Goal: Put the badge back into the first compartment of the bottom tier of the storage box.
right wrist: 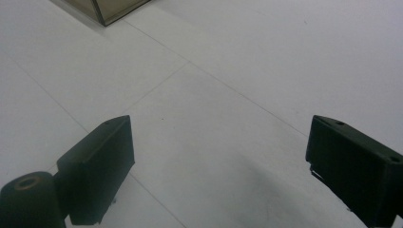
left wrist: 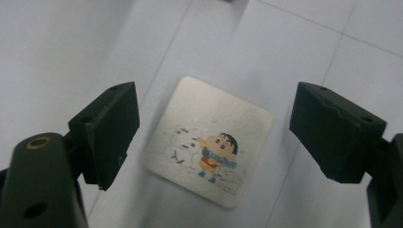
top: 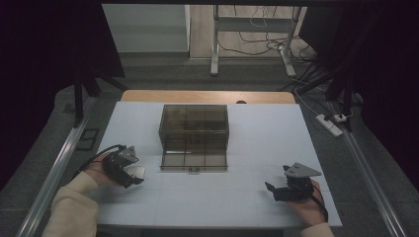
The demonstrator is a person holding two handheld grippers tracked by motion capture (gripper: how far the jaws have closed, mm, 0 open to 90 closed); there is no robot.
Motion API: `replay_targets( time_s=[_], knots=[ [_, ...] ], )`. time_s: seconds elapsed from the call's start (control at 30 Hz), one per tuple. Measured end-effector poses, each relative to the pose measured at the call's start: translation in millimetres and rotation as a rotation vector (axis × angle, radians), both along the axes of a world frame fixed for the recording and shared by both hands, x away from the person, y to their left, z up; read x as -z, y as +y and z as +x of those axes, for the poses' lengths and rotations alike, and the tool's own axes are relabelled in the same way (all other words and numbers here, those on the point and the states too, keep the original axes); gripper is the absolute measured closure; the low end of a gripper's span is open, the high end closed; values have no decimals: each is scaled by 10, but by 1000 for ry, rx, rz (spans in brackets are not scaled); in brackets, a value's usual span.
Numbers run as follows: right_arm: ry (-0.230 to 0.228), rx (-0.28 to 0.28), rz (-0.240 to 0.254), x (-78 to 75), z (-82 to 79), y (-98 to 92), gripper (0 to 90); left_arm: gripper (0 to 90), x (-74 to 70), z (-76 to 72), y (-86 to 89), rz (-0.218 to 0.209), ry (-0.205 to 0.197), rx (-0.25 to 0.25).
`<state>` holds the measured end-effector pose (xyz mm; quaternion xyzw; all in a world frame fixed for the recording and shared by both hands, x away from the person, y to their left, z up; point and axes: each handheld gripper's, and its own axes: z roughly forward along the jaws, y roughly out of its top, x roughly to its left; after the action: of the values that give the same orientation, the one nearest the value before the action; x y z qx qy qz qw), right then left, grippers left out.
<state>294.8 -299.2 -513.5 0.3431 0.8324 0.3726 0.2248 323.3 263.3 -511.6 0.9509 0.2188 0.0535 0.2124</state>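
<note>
The square cartoon tile (left wrist: 209,141) lay flat on the white table (top: 257,148), directly beneath the left gripper (left wrist: 214,137) and between its two jaws, which stood wide apart and touched neither edge. The tile (silvery, with rounded corners and a printed cartoon child beside white dogs) sat slightly rotated against the table's grid lines; being square, it offered no long axis to favour. In the high view the tile (top: 136,172) appeared as a pale patch at the tip of the left gripper (top: 129,173), near the table's left front. The left gripper was therefore the nearer by far, and any pick would in my judgement call for a straight descent with the jaws astride two opposite edges.

The right gripper (top: 272,189) rested well apart at the right front, released and holding nothing. The smoked transparent compartment box (top: 193,133) stood at the table's middle, beyond both grippers.

The printed picture was legible in the left gripper view; the high view gave the tile's place relative to the box. The right gripper view caught a corner of the box (right wrist: 107,9).
</note>
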Motion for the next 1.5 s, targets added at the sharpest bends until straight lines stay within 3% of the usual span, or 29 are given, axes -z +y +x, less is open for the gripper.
replay_targets(
  time_s=[0.27, 0.6, 0.97, 1.37, 1.5],
  knots=[
    [-1, 0, 0, -2, 0, 0, 87, 175, 49, 16, -18, 21, 38, 12],
    [5, -2, -3, -3, -1, 5, 87, 160, 118, 52, -38, 53, 46, 39],
    [5, -6, -4, 1, 3, 8, 87, 169, 150, 95, 16, 30, 67, 63],
    [5, -6, -4, 2, 1, 10, 87, 325, 98, 97, 5, 62, 72, 64],
    [6, -5, -4, 2, 0, 10, 87, 334, 94, 90, 6, 63, 73, 59]
  ],
)
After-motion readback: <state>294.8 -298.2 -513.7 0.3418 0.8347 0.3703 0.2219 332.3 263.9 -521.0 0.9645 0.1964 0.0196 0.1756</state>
